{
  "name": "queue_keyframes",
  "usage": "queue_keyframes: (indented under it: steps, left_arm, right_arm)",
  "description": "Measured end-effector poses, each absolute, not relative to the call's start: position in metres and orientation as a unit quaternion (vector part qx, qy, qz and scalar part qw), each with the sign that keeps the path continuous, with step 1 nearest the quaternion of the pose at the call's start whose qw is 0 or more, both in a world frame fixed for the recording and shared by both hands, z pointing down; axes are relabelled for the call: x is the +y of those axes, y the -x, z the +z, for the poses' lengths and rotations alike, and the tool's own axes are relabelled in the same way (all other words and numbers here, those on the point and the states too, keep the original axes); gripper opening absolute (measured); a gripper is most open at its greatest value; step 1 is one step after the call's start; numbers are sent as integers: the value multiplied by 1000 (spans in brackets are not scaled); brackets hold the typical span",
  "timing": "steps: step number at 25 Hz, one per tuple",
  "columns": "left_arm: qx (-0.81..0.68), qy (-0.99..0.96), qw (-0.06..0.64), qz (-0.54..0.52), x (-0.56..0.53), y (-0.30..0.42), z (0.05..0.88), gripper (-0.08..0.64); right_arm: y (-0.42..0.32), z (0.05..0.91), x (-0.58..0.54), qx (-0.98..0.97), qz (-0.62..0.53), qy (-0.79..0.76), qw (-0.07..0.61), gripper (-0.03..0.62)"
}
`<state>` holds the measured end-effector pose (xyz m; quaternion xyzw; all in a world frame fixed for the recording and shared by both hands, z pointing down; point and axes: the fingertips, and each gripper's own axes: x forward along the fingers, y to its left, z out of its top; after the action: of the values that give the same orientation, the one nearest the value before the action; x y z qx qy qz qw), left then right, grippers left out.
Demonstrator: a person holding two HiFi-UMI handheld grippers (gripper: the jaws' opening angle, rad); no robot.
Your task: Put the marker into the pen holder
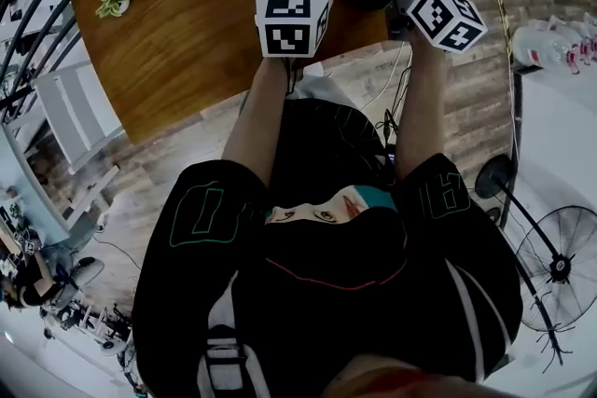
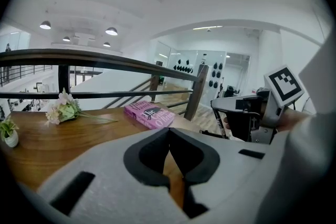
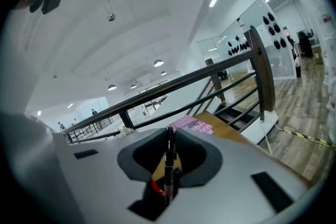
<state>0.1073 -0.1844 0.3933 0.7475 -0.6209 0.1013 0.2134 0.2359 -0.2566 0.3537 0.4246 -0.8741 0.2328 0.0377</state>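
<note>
The right claw is gripping the marker above the counter and the left claw is hanging closed, empty; with no pen holder showing, I'd be locating it before lowering the marker in straight.

The book is pink, the table brown wood-grain, the marker black.

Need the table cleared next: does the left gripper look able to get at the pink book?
Probably yes: the left gripper holds nothing, jaws together, and the table seen between it and the pink book is bare.
</note>
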Motion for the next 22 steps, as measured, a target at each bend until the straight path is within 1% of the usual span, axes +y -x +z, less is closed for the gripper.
queue_keyframes:
  steps: [22]
  left_arm:
    - [-605, -756, 214, 126, -179, -134, 405, 8]
  right_arm:
    - [-274, 398, -231, -842, 285, -456, 42, 66]
